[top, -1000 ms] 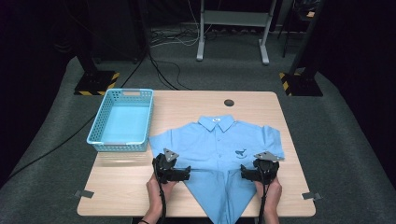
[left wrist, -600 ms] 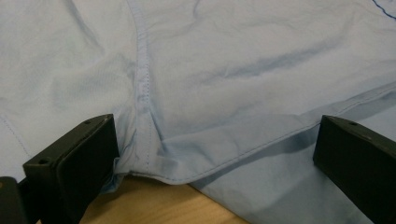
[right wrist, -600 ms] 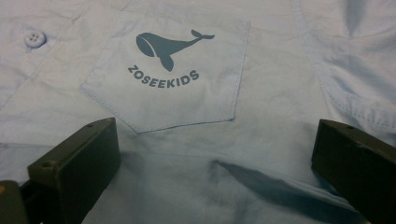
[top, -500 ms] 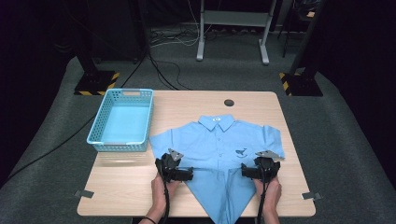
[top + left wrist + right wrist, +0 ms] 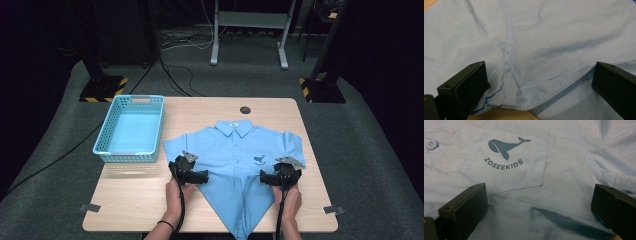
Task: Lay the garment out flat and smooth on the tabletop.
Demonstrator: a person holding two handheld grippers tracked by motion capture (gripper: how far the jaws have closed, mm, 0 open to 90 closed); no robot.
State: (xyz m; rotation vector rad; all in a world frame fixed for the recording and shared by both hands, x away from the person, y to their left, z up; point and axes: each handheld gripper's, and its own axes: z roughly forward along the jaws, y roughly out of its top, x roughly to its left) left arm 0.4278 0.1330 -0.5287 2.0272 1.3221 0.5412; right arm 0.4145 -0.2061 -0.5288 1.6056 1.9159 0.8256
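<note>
A light blue short-sleeved shirt (image 5: 235, 150) lies face up on the wooden table (image 5: 135, 200), collar at the far side. Its lower part is folded into a point that reaches the near edge. My left gripper (image 5: 199, 176) rests on the shirt's left fold edge. Its jaws stand open over a seam (image 5: 509, 50) and the fold (image 5: 536, 82). My right gripper (image 5: 265, 177) sits low at the shirt's right side, near the sleeve. It is open, just short of the chest pocket (image 5: 506, 157), which bears a whale print and the word ZOSEEKIDS. Nothing is pinched in either (image 5: 537, 205).
A light blue plastic basket (image 5: 131, 127) stands on the table's far left, beside the shirt's left sleeve. A dark round cap (image 5: 245, 110) sits in the tabletop behind the collar. Bare wood lies at the front left. Stand legs and cables are on the floor beyond.
Both grippers have edged slightly away from the person onto the shirt, the left one also a little to the right. The shirt lies as before.
</note>
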